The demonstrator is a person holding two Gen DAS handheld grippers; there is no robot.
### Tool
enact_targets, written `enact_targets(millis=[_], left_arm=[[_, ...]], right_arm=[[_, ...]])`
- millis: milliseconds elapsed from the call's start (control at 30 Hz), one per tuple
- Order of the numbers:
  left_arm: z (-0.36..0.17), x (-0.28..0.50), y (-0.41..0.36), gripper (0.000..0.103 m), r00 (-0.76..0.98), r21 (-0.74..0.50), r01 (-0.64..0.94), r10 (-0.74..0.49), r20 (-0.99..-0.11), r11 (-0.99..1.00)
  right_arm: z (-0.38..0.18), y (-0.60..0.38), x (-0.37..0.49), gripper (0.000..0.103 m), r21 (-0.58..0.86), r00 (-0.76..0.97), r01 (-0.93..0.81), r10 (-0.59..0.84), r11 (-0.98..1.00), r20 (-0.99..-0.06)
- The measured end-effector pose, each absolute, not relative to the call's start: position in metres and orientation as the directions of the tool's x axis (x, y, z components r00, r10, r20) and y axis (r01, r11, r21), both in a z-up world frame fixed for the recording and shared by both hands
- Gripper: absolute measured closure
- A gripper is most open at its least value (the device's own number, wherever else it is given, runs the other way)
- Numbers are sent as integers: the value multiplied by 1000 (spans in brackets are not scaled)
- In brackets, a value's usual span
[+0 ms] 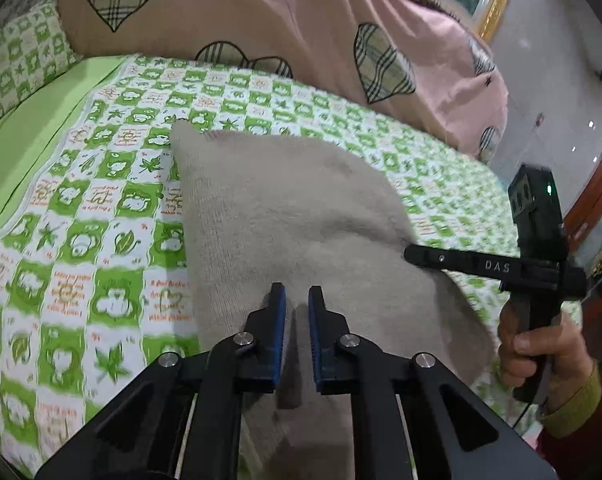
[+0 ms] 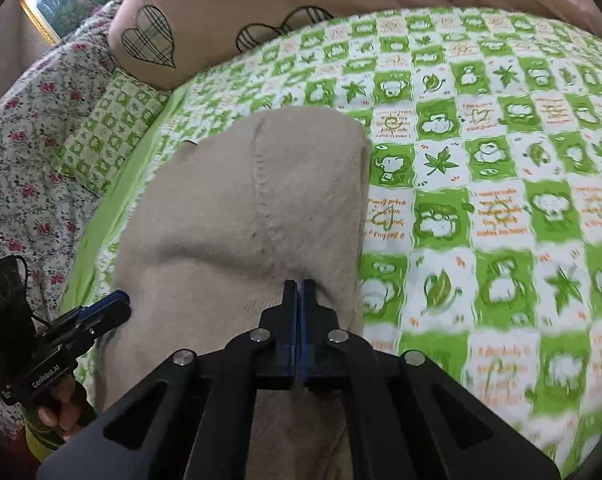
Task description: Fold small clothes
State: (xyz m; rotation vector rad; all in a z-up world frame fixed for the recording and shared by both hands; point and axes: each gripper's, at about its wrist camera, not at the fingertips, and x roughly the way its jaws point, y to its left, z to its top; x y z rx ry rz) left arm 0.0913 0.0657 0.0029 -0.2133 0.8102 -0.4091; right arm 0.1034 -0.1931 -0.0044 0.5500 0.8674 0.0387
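Left claw (image 1: 297,304): black frame, blue pads, jaws almost closed with a narrow gap. A ridge of the beige fuzzy knit garment (image 1: 285,208) runs up between the pads; whether they actually pinch it cannot be told. No earlier view, so only the present stance is reported.

Right claw (image 2: 299,292): jaws fully together, blue pads meeting, tips sitting at a pucker in the beige cloth (image 2: 261,200). The fabric draws into a crease at the tips, so it looks nipped on a thin fold.

The garment lies directly under and ahead of both claws, spread on the bed. A stitched seam (image 2: 261,184) runs away from the right claw towards the far edge. Far corners of the garment are flat on the bed; the near part passes beneath the claw frames and out of sight.

From the left wrist view, the right claw (image 1: 413,254) shows to the right, its tip touching the garment's right edge, held by a hand (image 1: 541,352) with a yellow-green cuff. From the right wrist view, the left claw (image 2: 117,304) shows low left, at the garment's left edge.

Under it all: green-and-white checked bedsheet (image 1: 101,240) with leaf and cartoon prints. Further out: pink quilt with plaid hearts (image 1: 261,20), matching green checked pillow (image 1: 21,64), floral cloth (image 2: 25,160) left of the right claw. Farthest: gilt picture frame (image 1: 497,4).
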Motion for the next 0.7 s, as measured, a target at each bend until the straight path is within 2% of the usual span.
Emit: enact_targets(millis=[200,300,433,567,700], left_arm=[[9,39,76,89,615,-356,296,-462,-638,886],[1,17,78,88,588,-361,304,-472,-656,882],[-22,6,75,88,547,-339,298,-450,-706,893],[-29,7,78,88,546,-366,275,-458,-702,889],[-30,9,77,88,544,-366,260,-448,-709,894]], right_arm=[[18,-162,50,98,450,680,107,265,887,-684],[14,-146,29,98,422,663,78,269,903,-698],[-11,-142,14,98,342,611,153,183,927,-770],[-23,-158,6,99,429,627,198,222,881,-747],[-22,-154,7,99,394,627,195,195,898,-754]])
